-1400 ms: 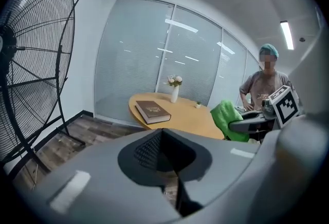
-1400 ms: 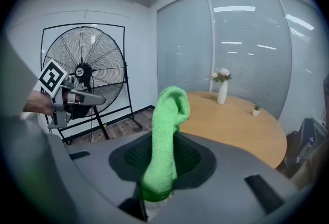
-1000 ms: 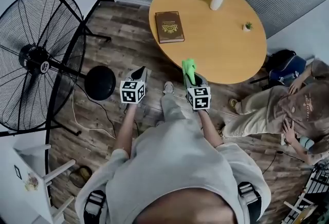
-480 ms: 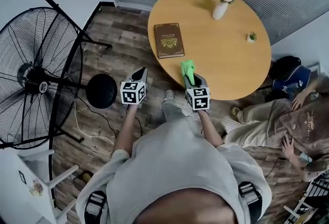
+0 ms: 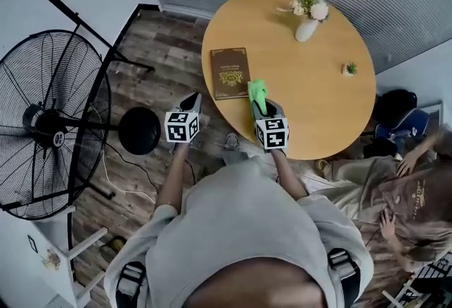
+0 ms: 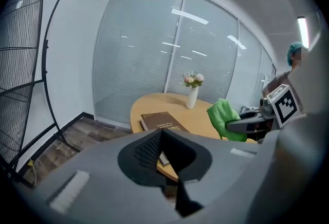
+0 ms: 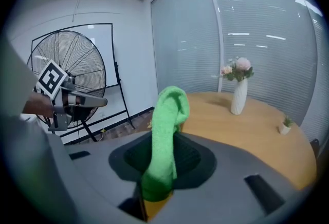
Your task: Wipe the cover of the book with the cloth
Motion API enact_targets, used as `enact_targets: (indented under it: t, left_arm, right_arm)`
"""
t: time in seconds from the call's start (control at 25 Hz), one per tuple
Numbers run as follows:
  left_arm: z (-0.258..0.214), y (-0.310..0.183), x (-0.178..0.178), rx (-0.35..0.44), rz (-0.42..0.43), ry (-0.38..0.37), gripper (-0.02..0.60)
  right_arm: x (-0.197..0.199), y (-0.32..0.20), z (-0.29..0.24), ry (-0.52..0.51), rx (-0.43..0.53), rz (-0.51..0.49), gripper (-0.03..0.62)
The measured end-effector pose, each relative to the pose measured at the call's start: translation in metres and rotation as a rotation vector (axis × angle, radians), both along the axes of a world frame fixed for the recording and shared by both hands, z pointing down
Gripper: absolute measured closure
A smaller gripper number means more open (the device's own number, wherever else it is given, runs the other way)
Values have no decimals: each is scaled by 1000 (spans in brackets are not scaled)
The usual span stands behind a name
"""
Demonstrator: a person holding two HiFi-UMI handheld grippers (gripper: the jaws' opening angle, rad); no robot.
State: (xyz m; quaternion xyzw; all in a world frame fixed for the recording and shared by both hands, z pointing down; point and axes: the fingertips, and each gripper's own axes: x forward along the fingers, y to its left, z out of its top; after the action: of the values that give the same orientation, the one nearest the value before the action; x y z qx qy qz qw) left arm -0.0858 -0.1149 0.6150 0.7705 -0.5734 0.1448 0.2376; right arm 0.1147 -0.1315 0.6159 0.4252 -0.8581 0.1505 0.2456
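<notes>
Bringing the cloth down flat onto the cover looks like the step in hand. The right gripper point(image 5: 259, 104) has its jaws clamped on a bright green terry cloth point(image 5: 257, 90), which stands up out of them and flops over at the top. It hangs in the air over the near rim of the round light-wood table point(image 5: 311, 98), just beside the book's near right corner and not yet on it. The floppy end should probably lead, pressed lightly and drawn along the cover's length. The left gripper point(image 5: 192, 97) is off the table's left side with its jaws together on nothing; it could steady a corner, since the book may slide.

The brown hardback book point(image 5: 230, 72) lies closed and flat near the table's left edge. Its cover faces up, with a gold emblem at the centre and a thin gold border.
</notes>
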Motion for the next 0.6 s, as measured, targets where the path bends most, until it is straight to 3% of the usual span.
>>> enact_targets:
  t: [0.6]
  left_arm:
    - [9, -87, -9, -27, -27, -5, 574]
  right_arm:
    - [-10, -89, 5, -15, -21, -27, 493]
